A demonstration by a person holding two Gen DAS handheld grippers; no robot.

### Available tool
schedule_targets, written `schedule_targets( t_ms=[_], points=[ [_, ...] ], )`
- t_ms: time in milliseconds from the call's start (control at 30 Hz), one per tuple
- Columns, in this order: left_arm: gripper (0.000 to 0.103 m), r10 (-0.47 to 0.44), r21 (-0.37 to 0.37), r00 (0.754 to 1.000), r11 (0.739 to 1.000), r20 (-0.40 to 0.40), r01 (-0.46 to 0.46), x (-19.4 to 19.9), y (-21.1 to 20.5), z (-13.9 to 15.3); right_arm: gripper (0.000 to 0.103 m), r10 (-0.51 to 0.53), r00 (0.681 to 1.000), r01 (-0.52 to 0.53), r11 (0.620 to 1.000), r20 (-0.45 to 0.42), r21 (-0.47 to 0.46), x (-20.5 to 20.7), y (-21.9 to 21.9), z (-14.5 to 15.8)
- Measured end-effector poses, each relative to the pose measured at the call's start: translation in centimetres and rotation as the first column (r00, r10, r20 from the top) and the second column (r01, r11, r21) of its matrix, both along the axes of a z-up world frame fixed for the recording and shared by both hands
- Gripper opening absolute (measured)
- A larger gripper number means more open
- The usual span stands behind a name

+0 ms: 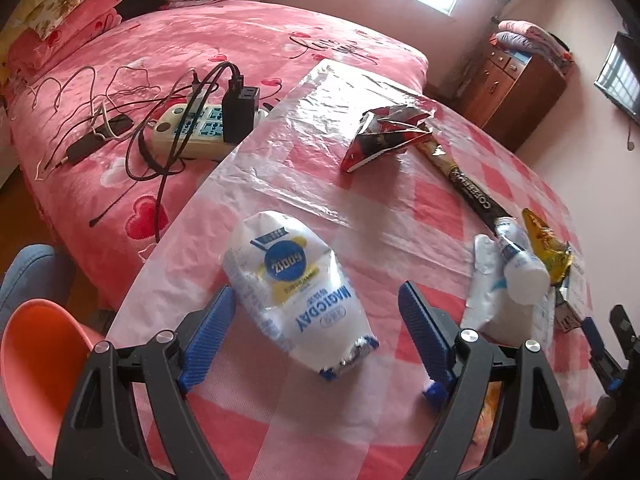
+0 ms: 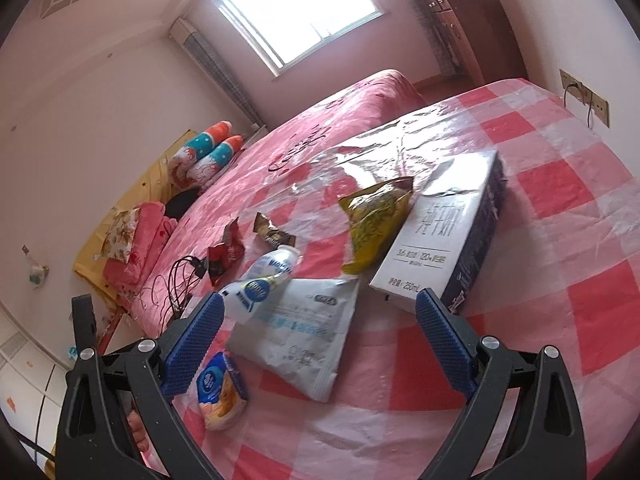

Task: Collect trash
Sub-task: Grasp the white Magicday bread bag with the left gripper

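Trash: white-blue crinkled plastic snack bag (image 1: 298, 292) on pink checked plastic tablecloth (image 1: 400, 200), between wide-open, empty left gripper (image 1: 316, 332) jaws. Right gripper (image 2: 320, 344) likewise wide, empty, over flat white pouch (image 2: 296, 328). Step: approach. Next: lower, close on bag.

Tablecloth (image 1: 460, 216) — pink-white checks; bedspread (image 1: 192, 40) — pink hearts.

Support surface: table (image 1: 500, 168) under a pink-and-white checked plastic cover.
Items resting directly on it: white Magicday bag (image 1: 296, 292), crumpled red wrapper (image 1: 384, 136), dark coffee stick (image 1: 464, 180), flat white pouch (image 2: 296, 332), yellow-green snack bag (image 2: 372, 224), white milk carton box (image 2: 444, 236).
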State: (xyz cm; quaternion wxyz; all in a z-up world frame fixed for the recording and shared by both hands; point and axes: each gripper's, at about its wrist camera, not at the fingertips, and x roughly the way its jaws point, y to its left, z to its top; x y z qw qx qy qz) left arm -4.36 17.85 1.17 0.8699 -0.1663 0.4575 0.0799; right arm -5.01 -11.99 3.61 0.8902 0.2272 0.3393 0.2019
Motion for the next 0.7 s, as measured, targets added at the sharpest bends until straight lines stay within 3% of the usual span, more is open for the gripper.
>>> schedule_targets(
  t_ms=[200,367,700],
  points=[
    [0.081,0.023,0.044,1.000,0.999,-0.010,-0.023,0.8,-0.4,-0.5,0.095,0.035,0.999,-0.035,0.999,-0.002,-0.008,0.3,0.4,-0.1],
    [0.065,0.039,0.103,0.999,0.994,-0.010,-0.038,1.1,-0.9,-0.5,0.095,0.124,0.992,-0.124,0.991,0.000,-0.042,-0.3,3.1,0.1],
    [0.064,0.036,0.120,0.999,0.992,0.008,-0.036,0.7,-1.4,-0.6,0.095,0.324,0.944,-0.330,0.930,-0.065,-0.160,-1.7,9.6,-1.2]
  ],
)
